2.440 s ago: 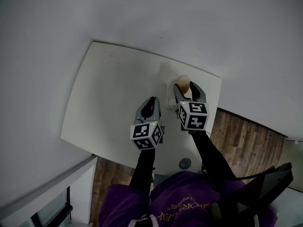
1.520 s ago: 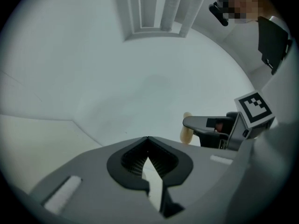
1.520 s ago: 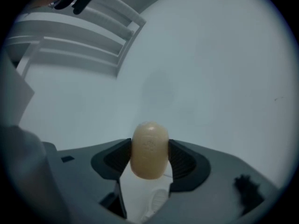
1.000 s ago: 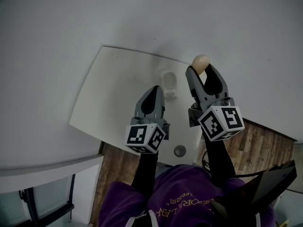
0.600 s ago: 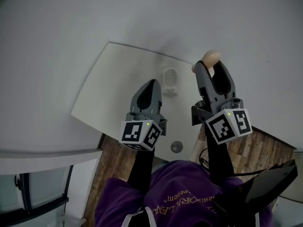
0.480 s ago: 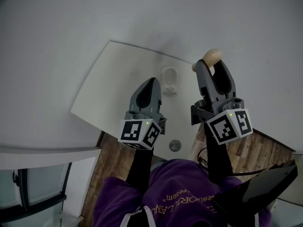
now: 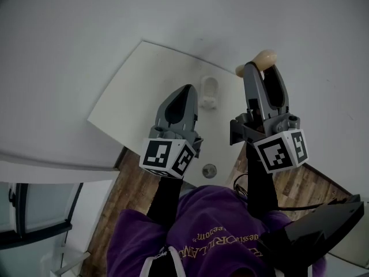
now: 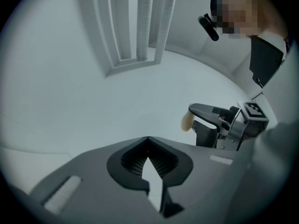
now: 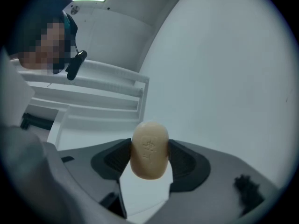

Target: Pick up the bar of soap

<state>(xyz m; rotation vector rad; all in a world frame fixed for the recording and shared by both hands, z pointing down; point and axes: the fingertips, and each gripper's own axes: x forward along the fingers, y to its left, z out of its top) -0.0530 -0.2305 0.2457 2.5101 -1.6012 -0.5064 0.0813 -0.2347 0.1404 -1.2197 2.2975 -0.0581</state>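
- Soap point(image 9: 149, 149), a pale rounded bar, stood upright between the jaws of the right claw point(image 7: 262, 69). The jaws were pressed against its two sides, and its upper half rose clear above the pads.
- In the head view that claw was held up off the white table point(image 7: 135, 91), tips pointing away from the person. The bar poked out past the tips.
- The left claw point(image 8: 148, 148) had its jaws together with nothing between them; only a thin pale wedge showed below the meeting pads.
- It hovered over the near part of the table, to the left of the right claw and lower in the head view.
- A small white dish point(image 7: 209, 91) lay on the table, between the two claws' tips in the head view and apart from the bar.
- A small round grey disc point(image 7: 209, 170) sat by the table's near edge, between the person's arms.
- Wood floor point(image 7: 135, 175) showed beside the table, and a purple top point(image 7: 196, 229) filled the bottom of the head view.
- In the left gripper view, the right claw appeared at the right with the bar's pale end at its tip.
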